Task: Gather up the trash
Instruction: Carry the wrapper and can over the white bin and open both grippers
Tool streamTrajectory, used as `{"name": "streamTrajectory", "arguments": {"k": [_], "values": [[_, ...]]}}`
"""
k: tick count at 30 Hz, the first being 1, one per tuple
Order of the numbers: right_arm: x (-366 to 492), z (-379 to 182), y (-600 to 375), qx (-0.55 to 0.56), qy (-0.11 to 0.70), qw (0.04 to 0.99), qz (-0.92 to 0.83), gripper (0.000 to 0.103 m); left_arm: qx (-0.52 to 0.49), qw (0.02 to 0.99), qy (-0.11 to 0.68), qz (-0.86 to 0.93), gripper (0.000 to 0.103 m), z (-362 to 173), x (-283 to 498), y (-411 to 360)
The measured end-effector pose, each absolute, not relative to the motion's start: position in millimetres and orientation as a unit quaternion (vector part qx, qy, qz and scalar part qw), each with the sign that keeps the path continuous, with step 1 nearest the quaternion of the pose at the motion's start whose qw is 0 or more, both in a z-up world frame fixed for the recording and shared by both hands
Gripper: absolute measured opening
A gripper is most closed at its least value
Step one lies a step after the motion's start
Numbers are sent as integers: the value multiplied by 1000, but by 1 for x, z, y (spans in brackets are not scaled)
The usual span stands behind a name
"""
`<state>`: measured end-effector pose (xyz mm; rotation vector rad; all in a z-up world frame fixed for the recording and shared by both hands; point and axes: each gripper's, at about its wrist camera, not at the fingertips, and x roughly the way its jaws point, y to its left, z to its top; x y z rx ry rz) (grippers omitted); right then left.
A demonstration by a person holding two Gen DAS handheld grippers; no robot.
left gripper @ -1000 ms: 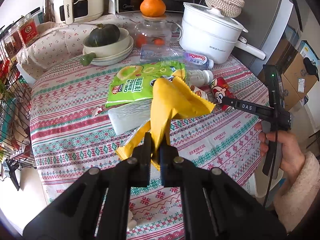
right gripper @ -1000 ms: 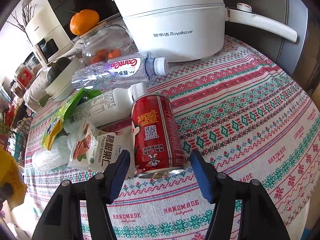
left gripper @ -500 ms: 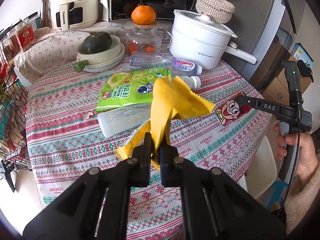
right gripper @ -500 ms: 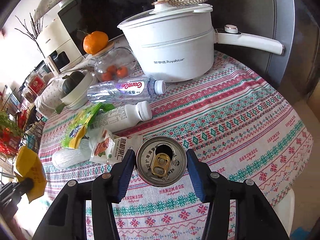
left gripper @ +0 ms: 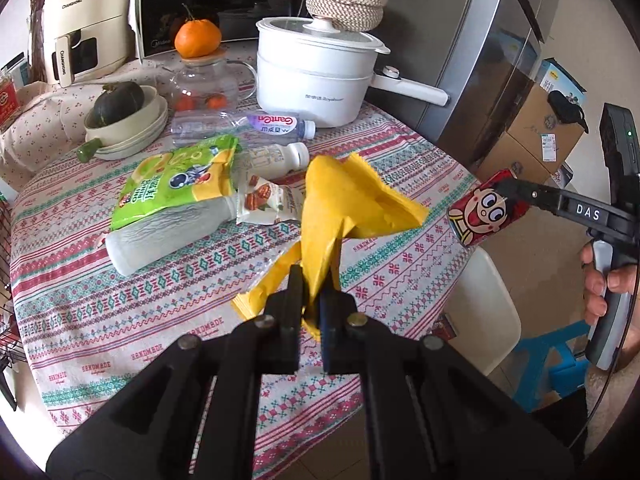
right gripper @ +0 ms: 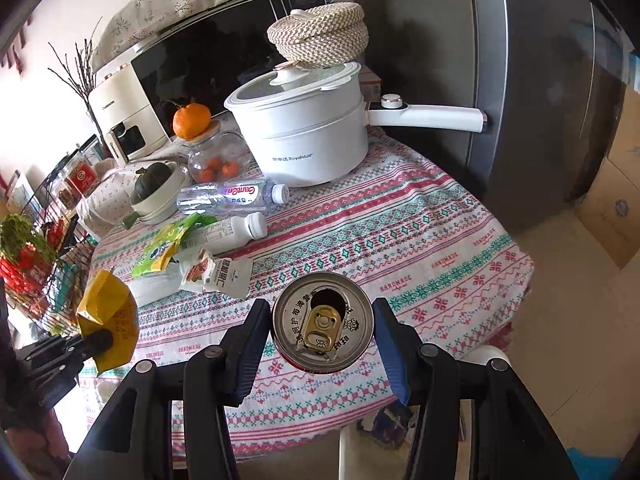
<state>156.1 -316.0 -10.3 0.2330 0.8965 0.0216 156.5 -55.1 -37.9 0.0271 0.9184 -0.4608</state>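
Observation:
My left gripper is shut on a crumpled yellow wrapper and holds it up over the near part of the table; it also shows in the right wrist view. My right gripper is shut on a red drink can, seen from its opened top, held above the table's right edge; the can's cartoon face shows in the left wrist view. On the tablecloth lie a green snack bag, a frosted bottle, a white bottle, a clear bottle and a pecan packet.
A white electric pot with a long handle, a glass jar with an orange on top, and a bowl with a squash stand at the back. A fridge and cardboard boxes are to the right. A white stool stands beside the table.
My right gripper closed on the red can, lifted it off the table and drew it back to the right. My left gripper pulled back and up with the yellow wrapper.

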Motion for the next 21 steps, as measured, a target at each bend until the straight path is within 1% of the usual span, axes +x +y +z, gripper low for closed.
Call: {"name": "streamTrajectory", "arguments": {"k": [7,21], "values": [[105,-6,-369,130,428,894,-28,53,45,849,451,-272,8,-52,140,-114],[27,-58,-457,157,476,860,-94,53,144,796,452,-375,8,-109,82,-246]]}}
